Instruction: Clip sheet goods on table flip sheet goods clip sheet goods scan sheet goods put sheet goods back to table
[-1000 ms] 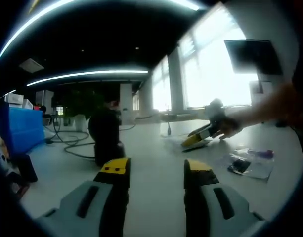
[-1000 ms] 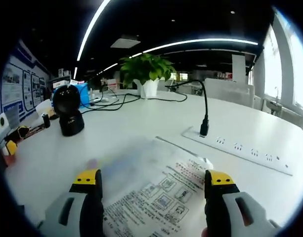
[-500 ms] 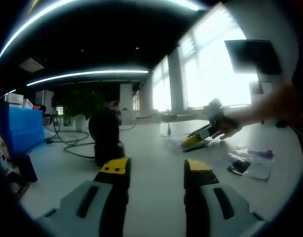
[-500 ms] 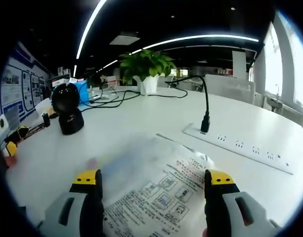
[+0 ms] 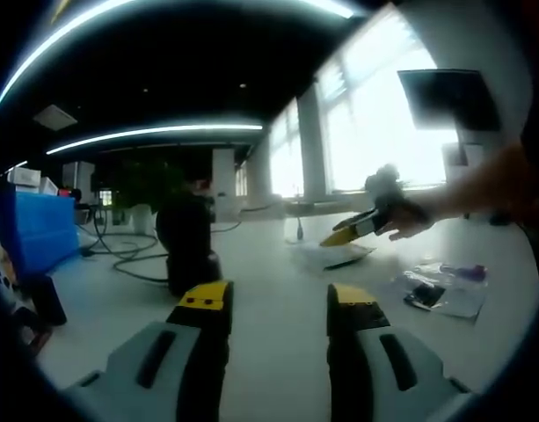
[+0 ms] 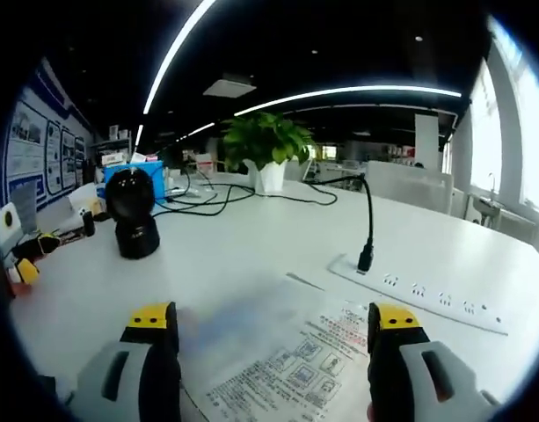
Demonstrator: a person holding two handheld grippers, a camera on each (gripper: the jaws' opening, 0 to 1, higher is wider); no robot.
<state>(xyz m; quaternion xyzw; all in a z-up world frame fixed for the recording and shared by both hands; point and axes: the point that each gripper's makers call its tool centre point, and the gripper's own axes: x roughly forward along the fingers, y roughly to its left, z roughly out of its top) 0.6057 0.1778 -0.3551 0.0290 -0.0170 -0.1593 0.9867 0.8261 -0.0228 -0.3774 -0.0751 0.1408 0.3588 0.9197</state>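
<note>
Work on the task seems to be at its very beginning, as I judge it. The thin white printed sheet in its clear sleeve (image 6: 295, 369) lies flat on the white round table (image 6: 251, 246), between the yellow-tipped fingers of the right gripper (image 6: 273, 330). These fingers stand wide open, one on each side of the sheet, and they grip nothing. So the first clipping is not yet done, and the flip, the second clip, the scan and the putting back are all left.

The left gripper (image 5: 278, 303) waits low over a bare part of the table (image 5: 278, 264). Its fingers are also open and empty, pointing toward the black dome-shaped scanner on its stand (image 5: 188, 242).

The two views help each other. The right gripper view shows the print on the sheet, the white power strip (image 6: 427, 294) with a black cable plugged in, the green potted plant in a white pot (image 6: 267, 145) and the same black scanner (image 6: 135, 224) well apart to the left. The left gripper view shows the right gripper from the side (image 5: 361, 227), held in a person's hand (image 5: 405, 220) just above the pale sheet (image 5: 335, 255); whether it touches the sheet I cannot tell. It shows also more goods in clear bags (image 5: 445, 294) lying near on the table, and the bright windows (image 5: 375, 132) behind.
</note>
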